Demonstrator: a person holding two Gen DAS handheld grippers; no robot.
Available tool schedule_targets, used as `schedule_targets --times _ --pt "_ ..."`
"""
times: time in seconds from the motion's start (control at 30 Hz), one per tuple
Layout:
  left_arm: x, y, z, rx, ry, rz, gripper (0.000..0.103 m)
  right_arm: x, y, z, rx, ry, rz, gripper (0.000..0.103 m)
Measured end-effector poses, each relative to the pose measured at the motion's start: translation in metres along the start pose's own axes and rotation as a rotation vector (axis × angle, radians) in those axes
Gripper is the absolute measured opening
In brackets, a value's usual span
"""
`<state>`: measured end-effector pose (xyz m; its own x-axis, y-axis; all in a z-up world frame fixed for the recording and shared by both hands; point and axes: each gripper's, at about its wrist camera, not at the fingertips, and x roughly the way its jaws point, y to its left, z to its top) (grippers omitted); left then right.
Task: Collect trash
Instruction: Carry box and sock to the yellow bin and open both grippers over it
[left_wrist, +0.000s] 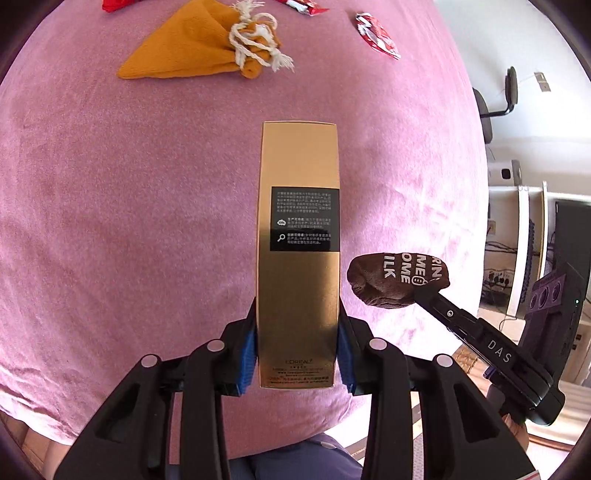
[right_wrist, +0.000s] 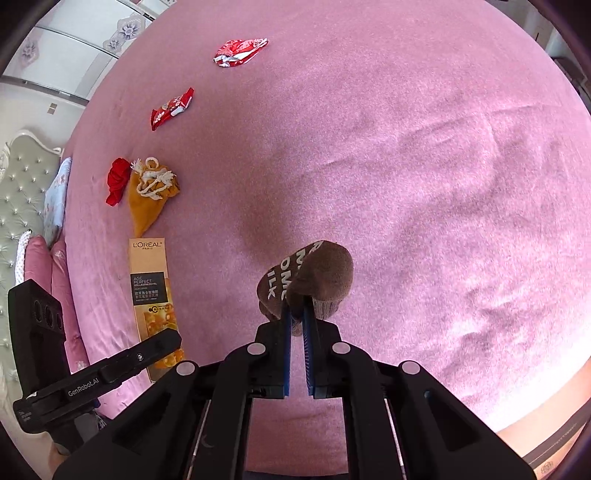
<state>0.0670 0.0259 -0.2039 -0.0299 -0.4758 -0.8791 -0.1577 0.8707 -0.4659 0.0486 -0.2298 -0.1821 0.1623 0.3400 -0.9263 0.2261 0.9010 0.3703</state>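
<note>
My left gripper is shut on a long gold L'Oreal box, held by its near end above the pink bed. The box also shows in the right wrist view. My right gripper is shut on a brown sock with white lettering, held above the bed; the sock shows in the left wrist view just right of the box. Red wrappers lie on the bed further off.
An orange drawstring pouch lies ahead of the box, with a red cloth beside it. A tufted headboard and pillows stand at the bed's left. An office chair and shelves stand off the bed's right side.
</note>
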Motion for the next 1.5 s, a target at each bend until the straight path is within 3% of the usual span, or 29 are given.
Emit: schedule_targets --times 0.33,0.7,0.9,1.2,1.5 --pt "0.032 -0.052 -0.051 0.199 0.091 0.014 0.036 -0.035 -0.059 -0.07 0.158 -0.085 0.003 0.006" --pt "0.094 -0.144 -0.106 0.417 0.215 0.054 0.036 -0.075 -0.148 -0.137 0.337 -0.14 0.019 0.006" --pt "0.121 -0.187 -0.15 0.486 0.262 0.065 0.036 -0.105 -0.199 -0.165 0.409 -0.172 0.023 0.006" --pt "0.18 -0.271 -0.191 0.609 0.353 0.083 0.036 -0.142 -0.288 -0.217 0.524 -0.205 0.0 0.006" --pt "0.225 -0.308 -0.251 0.703 0.423 0.135 0.036 -0.146 -0.355 -0.27 0.623 -0.18 0.0 0.007"
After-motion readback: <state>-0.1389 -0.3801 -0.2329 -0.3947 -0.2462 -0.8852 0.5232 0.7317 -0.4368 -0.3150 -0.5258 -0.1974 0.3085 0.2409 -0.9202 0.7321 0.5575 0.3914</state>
